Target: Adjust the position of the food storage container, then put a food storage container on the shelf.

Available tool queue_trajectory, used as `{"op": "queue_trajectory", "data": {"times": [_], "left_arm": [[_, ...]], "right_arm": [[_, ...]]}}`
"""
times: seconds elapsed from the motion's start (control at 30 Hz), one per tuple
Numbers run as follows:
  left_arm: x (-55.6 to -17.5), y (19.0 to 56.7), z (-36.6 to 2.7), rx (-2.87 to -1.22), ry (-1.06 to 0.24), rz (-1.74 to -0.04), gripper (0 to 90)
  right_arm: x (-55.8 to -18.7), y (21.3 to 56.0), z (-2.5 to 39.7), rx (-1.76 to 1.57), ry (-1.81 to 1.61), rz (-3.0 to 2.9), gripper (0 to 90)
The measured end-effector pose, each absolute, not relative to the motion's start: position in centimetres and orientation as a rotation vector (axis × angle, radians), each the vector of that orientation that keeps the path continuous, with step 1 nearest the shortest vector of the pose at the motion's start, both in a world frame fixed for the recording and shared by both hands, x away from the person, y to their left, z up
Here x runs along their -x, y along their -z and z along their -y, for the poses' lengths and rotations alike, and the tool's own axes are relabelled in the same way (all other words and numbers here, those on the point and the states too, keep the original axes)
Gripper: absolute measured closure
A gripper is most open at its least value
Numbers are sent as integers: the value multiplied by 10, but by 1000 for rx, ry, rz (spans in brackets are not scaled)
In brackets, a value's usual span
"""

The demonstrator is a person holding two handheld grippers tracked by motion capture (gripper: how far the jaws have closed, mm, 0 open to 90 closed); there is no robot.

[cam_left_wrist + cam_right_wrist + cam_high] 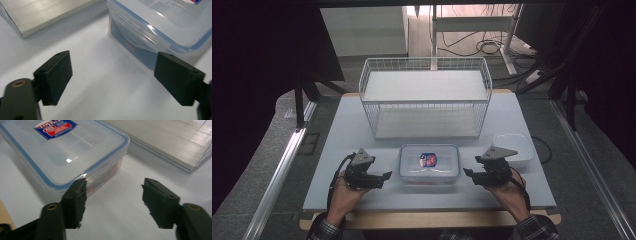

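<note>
A clear plastic food box (429, 163) with a blue-sealed lid and a red and blue label sits at the table's front middle. Its side latch (136, 35) faces my left gripper (384, 176), which rests just left of the box with jaws wide apart and nothing between them (112, 77). On the other side my right gripper (468, 173) stands open too, its left jaw close beside the box's corner (100, 170), empty (113, 200). A hand holds each gripper near the table's front edge.
A white wire basket (426, 97) with two shelf boards stands behind the box. A small white tub (514, 148) sits at the right, just behind my right gripper. Metal frame rails run along both sides of the table.
</note>
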State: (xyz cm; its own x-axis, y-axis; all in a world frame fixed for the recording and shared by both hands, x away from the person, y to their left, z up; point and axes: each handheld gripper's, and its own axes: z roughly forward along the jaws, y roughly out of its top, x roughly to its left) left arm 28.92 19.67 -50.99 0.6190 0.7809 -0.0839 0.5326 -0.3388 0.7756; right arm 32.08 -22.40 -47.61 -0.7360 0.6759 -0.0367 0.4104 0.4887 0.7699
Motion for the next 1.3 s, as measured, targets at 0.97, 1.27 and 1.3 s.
{"op": "queue_trajectory", "data": {"times": [0.97,1.27,1.3], "left_arm": [[-298,501,-190,-2062,-398,-1004,21],[-311,487,-180,-2055,-322,-923,29],[-313,486,-179,-2051,-301,-918,26]], "right_arm": [[-328,472,211,-875,-1184,-2421,33],[-333,467,195,-878,-1173,-2442,8],[-334,468,193,-884,-1175,-2457,8]]}}
